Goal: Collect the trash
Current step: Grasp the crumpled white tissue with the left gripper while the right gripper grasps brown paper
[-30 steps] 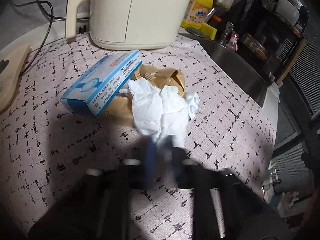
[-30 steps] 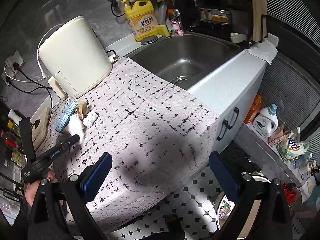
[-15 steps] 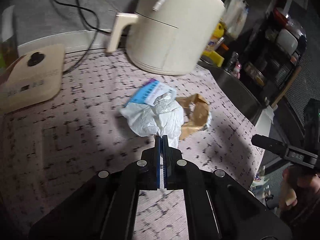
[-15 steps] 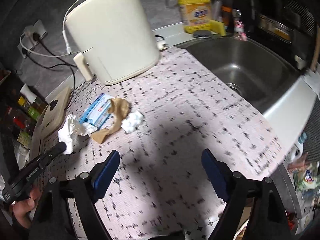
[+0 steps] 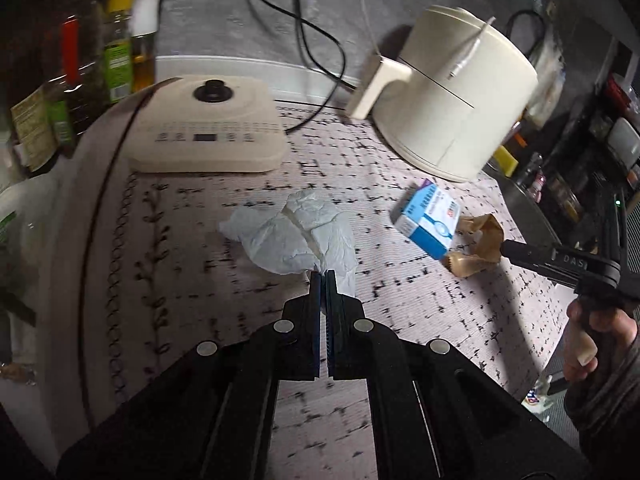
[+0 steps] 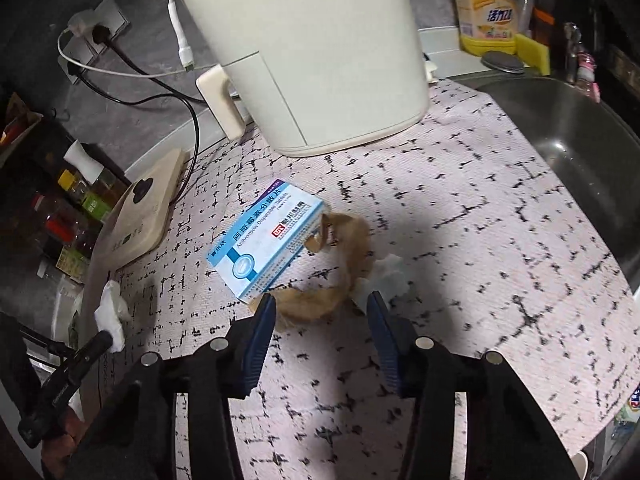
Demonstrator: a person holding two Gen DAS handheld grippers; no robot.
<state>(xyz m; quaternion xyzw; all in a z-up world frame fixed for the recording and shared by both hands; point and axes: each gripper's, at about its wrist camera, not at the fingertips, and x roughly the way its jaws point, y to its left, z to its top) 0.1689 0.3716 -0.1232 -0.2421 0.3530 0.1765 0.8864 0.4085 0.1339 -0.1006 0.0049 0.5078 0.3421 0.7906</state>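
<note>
My left gripper (image 5: pixel 324 276) is shut on a crumpled white tissue (image 5: pixel 292 236), held just above the patterned mat (image 5: pixel 180 280). In the right wrist view the same tissue (image 6: pixel 110 312) hangs at the far left. My right gripper (image 6: pixel 320 312) hovers low over a crumpled brown paper (image 6: pixel 320 304). Its jaws are closing, the paper lies between the blue pads, and they do not press on it. A blue and white medicine box (image 6: pixel 266 240) lies against the paper. A small white tissue ball (image 6: pixel 388 276) sits just beyond the right pad.
A cream air fryer (image 6: pixel 312 60) stands behind the trash with cables around it. A flat cream appliance (image 5: pixel 208 136) lies at the left, with oil bottles (image 5: pixel 116 40) behind it. The steel sink (image 6: pixel 580 152) drops off at the right, a yellow detergent bottle (image 6: pixel 486 12) beside it.
My left gripper lifted the white tissue off the pile and carried it leftwards. My right gripper swung in over the brown paper and its jaws narrowed.
</note>
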